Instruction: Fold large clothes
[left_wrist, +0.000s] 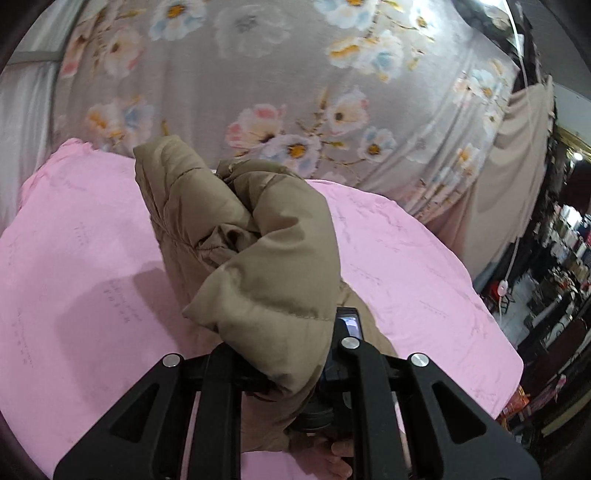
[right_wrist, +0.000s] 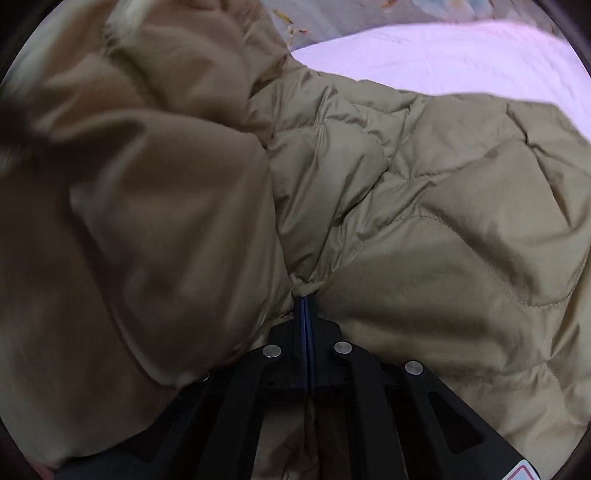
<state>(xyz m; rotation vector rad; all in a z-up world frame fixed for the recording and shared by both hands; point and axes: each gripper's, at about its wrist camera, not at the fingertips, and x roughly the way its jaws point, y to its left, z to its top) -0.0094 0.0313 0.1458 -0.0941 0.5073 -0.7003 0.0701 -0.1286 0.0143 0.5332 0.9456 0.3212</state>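
Jacket (right_wrist: 424, 206): a tan quilted puffer, its fabric pinched at a seam between the right gripper (right_wrist: 306, 295), whose blue-edged fingers (right_wrist: 303, 321) are pressed together with a small pucker of cloth at their tips. Outward from that pinch, the right wrist view is nearly filled by the garment: diamond-stitched panels spread to the right, and a smoother, blurred tan fold bulges on the left, close to the lens. Beyond the jacket's far edge lies a pink sheet (right_wrist: 443, 55), and a sliver of floral fabric shows at the top.

The left wrist view shows what the other does not: the surroundings. Here a bunched jacket part (left_wrist: 255, 243) hangs in front of the left gripper (left_wrist: 295, 354), draped over its fingers so that I cannot tell whether they are spread or closed; only the right finger (left_wrist: 349, 325) peeks out. A bare hand (left_wrist: 338, 456) shows under the frame. Below and around lies the pink sheet (left_wrist: 74, 258) on a bed, with a grey floral cover (left_wrist: 258, 74) past it, and cluttered shelves (left_wrist: 561, 258) at the far right.
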